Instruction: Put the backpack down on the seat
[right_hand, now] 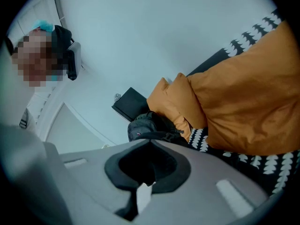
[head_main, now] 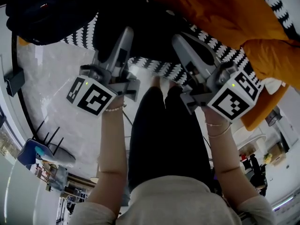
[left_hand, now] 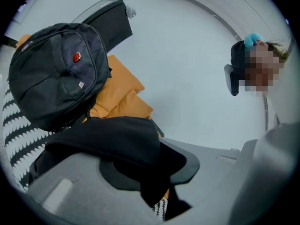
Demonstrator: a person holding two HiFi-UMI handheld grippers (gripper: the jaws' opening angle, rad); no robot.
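Backpack [left_hand: 56, 74]: against the patterned seat [left_hand: 18, 130], just beyond your claws.
Left claw [left_hand: 150, 170]: clamped on its black strap [left_hand: 117, 139].
Right claw [right_hand: 147, 168]: likewise clamped.
Around: orange cushion [left_hand: 122, 97] beside the backpack.

A pale glossy floor [head_main: 61, 78] spreads below, with a blue chair [head_main: 33, 152] at its edge.

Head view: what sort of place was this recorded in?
Probably an indoor lounge or office-type room: a seat with a black-and-white patterned cover and orange cushions, a glossy pale floor, and a blue chair farther off.
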